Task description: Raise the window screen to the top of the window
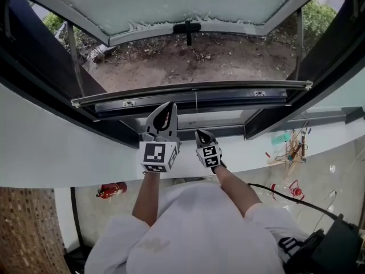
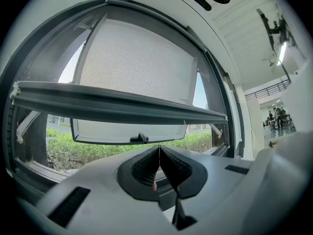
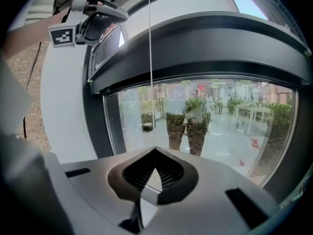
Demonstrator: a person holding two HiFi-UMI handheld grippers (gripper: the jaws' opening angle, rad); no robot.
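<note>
The window screen's grey bottom bar (image 1: 194, 93) lies across the window opening, and the same bar (image 2: 117, 104) has mesh (image 2: 142, 67) above it. A thin pull cord (image 1: 195, 108) hangs from its middle. This cord (image 3: 150, 72) runs straight down into the tips of my right gripper (image 3: 155, 150), which is shut on it. In the head view the right gripper (image 1: 201, 132) sits just below the bar. My left gripper (image 1: 165, 106) points level under the bar, left of the cord. The left gripper (image 2: 159, 148) is shut with nothing held.
Beyond the screen the window sash is swung outward, its black handle (image 1: 187, 27) at the far edge. A white sill (image 1: 68, 153) runs below the frame. On the floor are a red extinguisher (image 1: 111, 190), loose cables (image 1: 293, 150) and a black bag (image 1: 336, 241).
</note>
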